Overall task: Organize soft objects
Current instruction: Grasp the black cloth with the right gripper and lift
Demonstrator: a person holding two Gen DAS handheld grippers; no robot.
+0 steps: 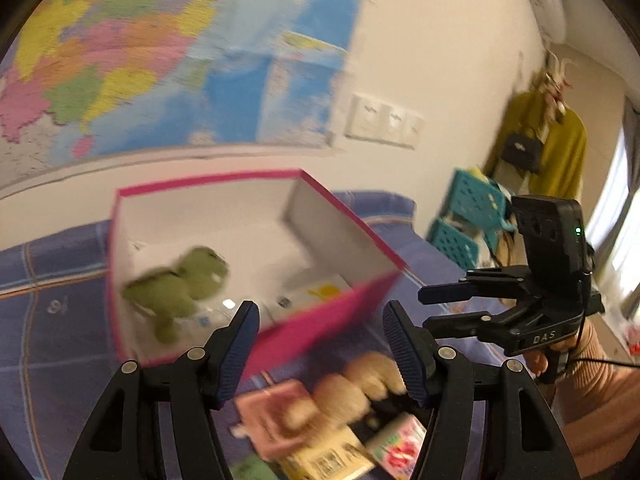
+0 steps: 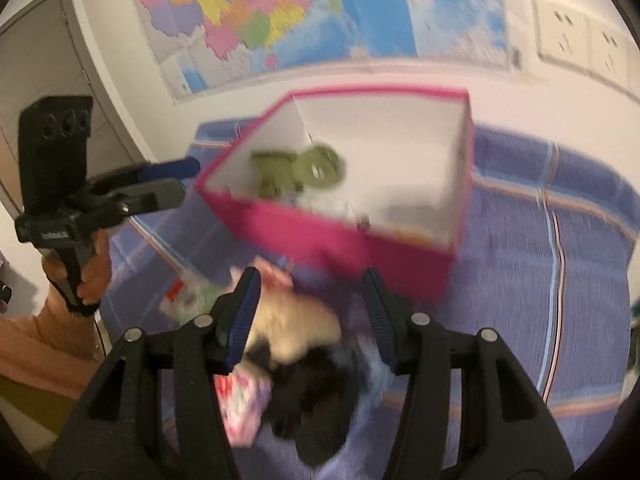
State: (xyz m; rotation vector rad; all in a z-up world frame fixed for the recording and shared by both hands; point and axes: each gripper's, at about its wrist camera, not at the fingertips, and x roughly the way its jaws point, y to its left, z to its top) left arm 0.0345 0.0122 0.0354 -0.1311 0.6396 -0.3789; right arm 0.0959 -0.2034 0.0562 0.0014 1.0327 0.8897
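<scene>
A pink box (image 1: 320, 332) with a white inside stands on the blue checked bedspread (image 1: 60, 352), and a green plush toy (image 1: 180, 284) lies in it. In front of the box lie a beige plush (image 1: 360, 384), several small packs and a black soft item (image 2: 316, 400). My left gripper (image 1: 322, 354) hangs open over the box's near wall, nothing between its pads. My right gripper (image 2: 311, 316) is open above the beige plush (image 2: 296, 328), not pressing it. The right wrist view also shows the pink box (image 2: 332, 236), the green plush (image 2: 304, 172) and the left gripper (image 2: 186, 180); the right gripper (image 1: 426, 308) shows at the left view's right.
A coloured map (image 1: 160, 60) and wall sockets (image 1: 384, 120) are behind the bed. Teal baskets (image 1: 472, 216) and a hanging yellow garment (image 1: 560, 148) stand at the far right. A pink card (image 1: 276, 420) and a pink patterned pack (image 1: 400, 444) lie by the beige plush. Both views are motion-blurred.
</scene>
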